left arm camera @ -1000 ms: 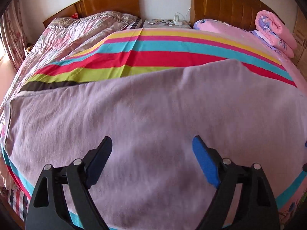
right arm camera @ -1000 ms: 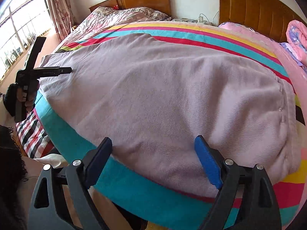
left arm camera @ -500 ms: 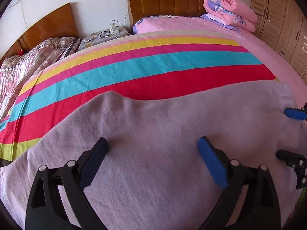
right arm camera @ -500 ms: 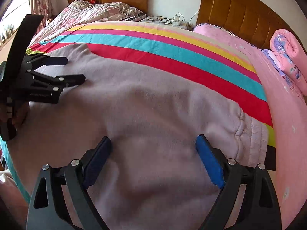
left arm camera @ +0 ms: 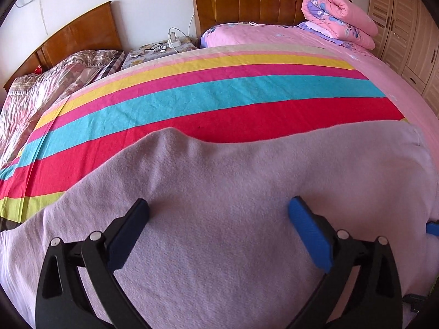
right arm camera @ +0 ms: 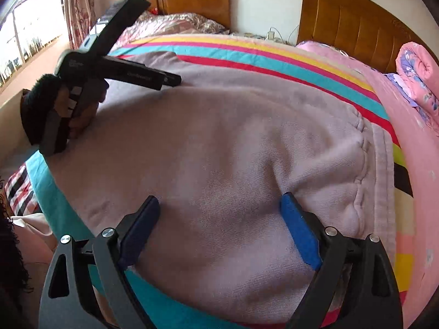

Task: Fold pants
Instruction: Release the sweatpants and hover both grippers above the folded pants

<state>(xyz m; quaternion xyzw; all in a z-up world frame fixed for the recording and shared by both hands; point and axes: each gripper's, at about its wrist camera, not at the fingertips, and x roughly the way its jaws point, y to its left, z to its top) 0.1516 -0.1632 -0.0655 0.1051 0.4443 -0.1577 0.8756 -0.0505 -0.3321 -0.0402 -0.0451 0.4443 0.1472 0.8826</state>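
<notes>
The lilac pants [left arm camera: 233,205] lie flat across the near part of the bed [left arm camera: 219,96], waistband [right arm camera: 381,181] toward the pink side. Left tongs [left arm camera: 218,219] are opening and right tongs [right arm camera: 219,213] gape, both pressing cloth without gripping. Striped sheet beyond the far edge lies bare.

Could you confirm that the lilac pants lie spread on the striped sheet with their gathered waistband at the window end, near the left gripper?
Not quite: the right wrist view shows the waistband of the pants at the end away from the window, with the left gripper at the window end. They do lie spread on the striped sheet.
</notes>
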